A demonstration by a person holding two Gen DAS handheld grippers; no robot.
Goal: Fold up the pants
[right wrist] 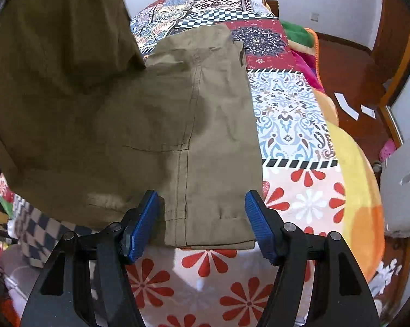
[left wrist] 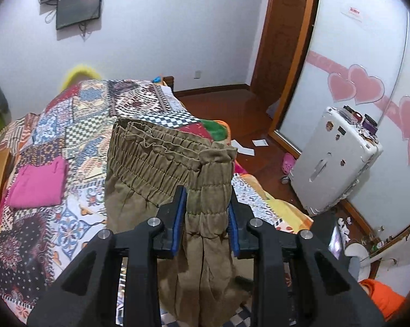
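Note:
Olive-brown pants (left wrist: 161, 160) have their gathered elastic waistband raised over the patchwork bed. My left gripper (left wrist: 206, 204) is shut on a bunched end of that waistband, and the fabric hangs down between its blue pads (left wrist: 179, 218). In the right wrist view the pants' legs (right wrist: 205, 125) lie flat on the bedspread, with the lifted upper part (right wrist: 55, 41) draped at the top left. My right gripper (right wrist: 203, 215) stands open just over the leg hems. The hem end lies between its wide-apart pads (right wrist: 142, 223) and is not pinched.
A folded pink garment (left wrist: 38, 182) lies on the bedspread (left wrist: 76, 125) to the left. The bed's right edge (right wrist: 352, 163) drops to a wooden floor with paper scraps (right wrist: 346, 106). A white suitcase (left wrist: 333, 160) stands beside the bed by a mirrored wardrobe.

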